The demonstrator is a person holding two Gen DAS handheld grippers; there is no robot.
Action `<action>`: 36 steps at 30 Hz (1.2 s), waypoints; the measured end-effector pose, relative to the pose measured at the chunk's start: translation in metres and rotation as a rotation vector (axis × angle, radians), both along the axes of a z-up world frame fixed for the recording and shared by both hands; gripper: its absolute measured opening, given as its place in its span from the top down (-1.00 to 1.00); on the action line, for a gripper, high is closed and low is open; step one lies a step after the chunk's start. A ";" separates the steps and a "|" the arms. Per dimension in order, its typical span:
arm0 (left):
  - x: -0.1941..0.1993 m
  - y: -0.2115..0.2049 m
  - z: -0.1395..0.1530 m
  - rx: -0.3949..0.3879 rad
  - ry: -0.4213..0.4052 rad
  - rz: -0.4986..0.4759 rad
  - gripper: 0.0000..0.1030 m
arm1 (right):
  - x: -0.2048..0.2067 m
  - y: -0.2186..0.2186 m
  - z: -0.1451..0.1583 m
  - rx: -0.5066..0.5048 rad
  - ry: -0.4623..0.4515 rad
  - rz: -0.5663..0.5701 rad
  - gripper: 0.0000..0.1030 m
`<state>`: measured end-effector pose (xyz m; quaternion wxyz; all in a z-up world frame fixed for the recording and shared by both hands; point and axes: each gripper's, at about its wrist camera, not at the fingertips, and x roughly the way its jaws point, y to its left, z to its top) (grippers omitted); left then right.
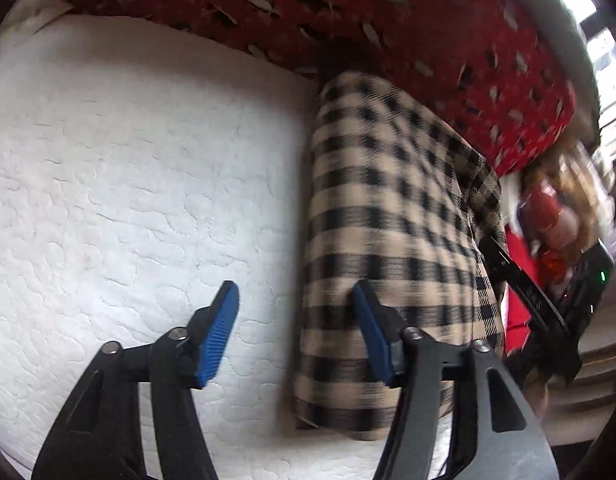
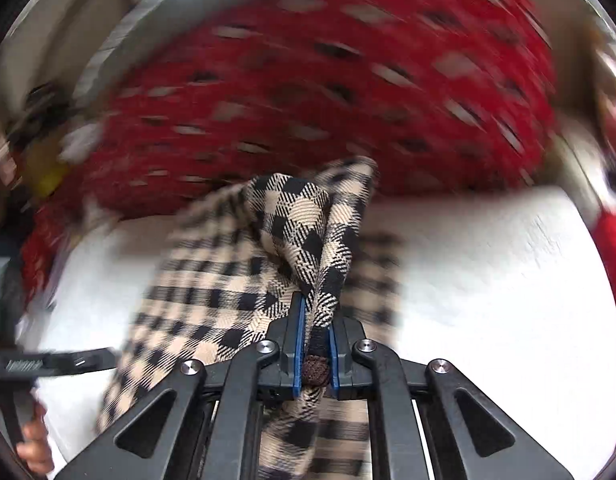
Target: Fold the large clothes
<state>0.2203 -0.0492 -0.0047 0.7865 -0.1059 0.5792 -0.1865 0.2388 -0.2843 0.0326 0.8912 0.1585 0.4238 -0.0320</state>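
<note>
A checked garment (image 1: 388,208) is laid in a long strip on the white mattress (image 1: 127,160), just below the red blanket (image 1: 348,8). Its edge is pinched between the closed pads of the right gripper (image 2: 315,344) and lifted off the mattress. The left gripper (image 1: 295,336) is held half open over the garment's near edge, with nothing gripped. If the pinch is thin, the cloth could be pulled free and the fold spoiled; a one-sided lift could leave the strip skewed.

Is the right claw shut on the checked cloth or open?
Shut on it: the right claw has its blue pads pinching a bunched edge of the checked cloth.
</note>
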 end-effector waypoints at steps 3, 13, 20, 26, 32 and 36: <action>-0.007 -0.021 -0.011 0.068 -0.034 -0.049 -0.20 | 0.001 -0.029 -0.052 0.152 0.145 -0.054 0.78; -0.019 -0.013 0.003 0.090 -0.051 -0.027 -0.19 | -0.073 -0.026 -0.035 0.308 0.135 0.004 0.19; -0.032 -0.011 0.007 0.143 -0.059 -0.053 -0.32 | -0.088 -0.011 -0.053 0.153 0.226 0.087 0.82; 0.005 -0.016 0.037 0.130 -0.095 -0.032 -0.32 | -0.069 -0.053 0.012 0.195 -0.013 -0.092 -0.41; 0.059 -0.046 0.019 0.184 -0.053 -0.013 -0.32 | 0.021 -0.061 -0.022 0.238 0.055 -0.148 -0.55; 0.081 -0.051 0.016 0.141 -0.044 0.007 -0.32 | 0.056 -0.048 -0.042 0.219 0.100 -0.059 0.84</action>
